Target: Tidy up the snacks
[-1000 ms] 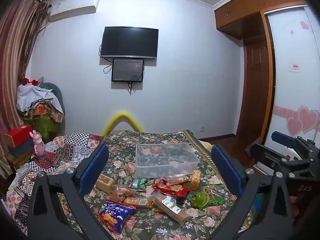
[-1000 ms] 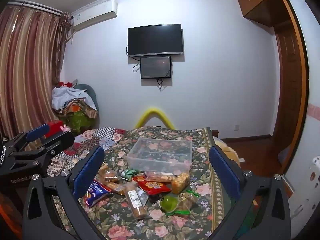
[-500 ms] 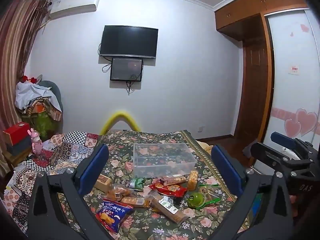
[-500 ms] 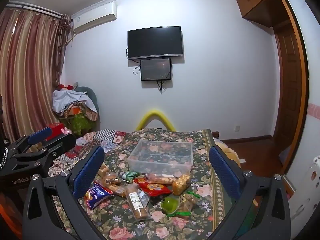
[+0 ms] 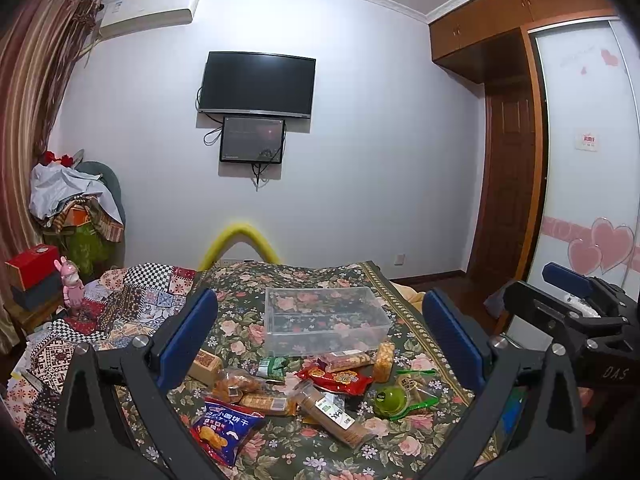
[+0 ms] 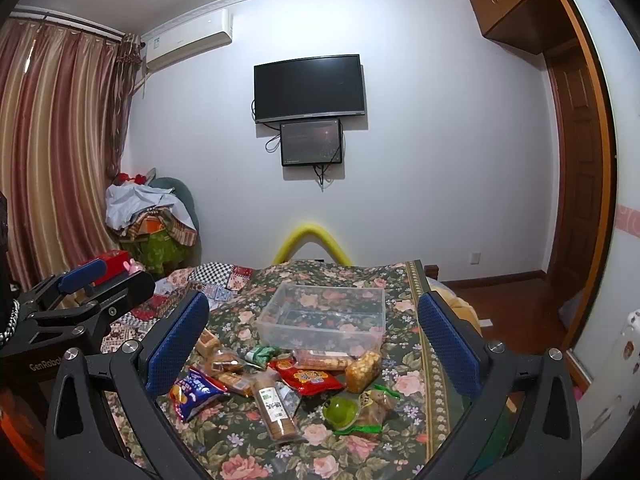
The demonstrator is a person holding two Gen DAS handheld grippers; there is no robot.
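Left gripper (image 5: 320,338) jaws wide apart, holding nothing, above the floral-covered table (image 5: 280,456). Right gripper (image 6: 314,334) likewise wide and empty. Clear plastic bin (image 5: 325,320) sits at 12 o'clock between the left gripper's fingers, well apart from both. Snack pile lies just in front of the bin, toward 6 o'clock: blue chip bag (image 5: 224,432) at 7, long biscuit sleeve (image 5: 330,414) at 6, red packet (image 5: 335,379) touching it, green jelly cup (image 5: 391,400) at 5. In the right view the blue chip bag (image 6: 194,392) lies at 7 near the left finger (image 6: 176,346).
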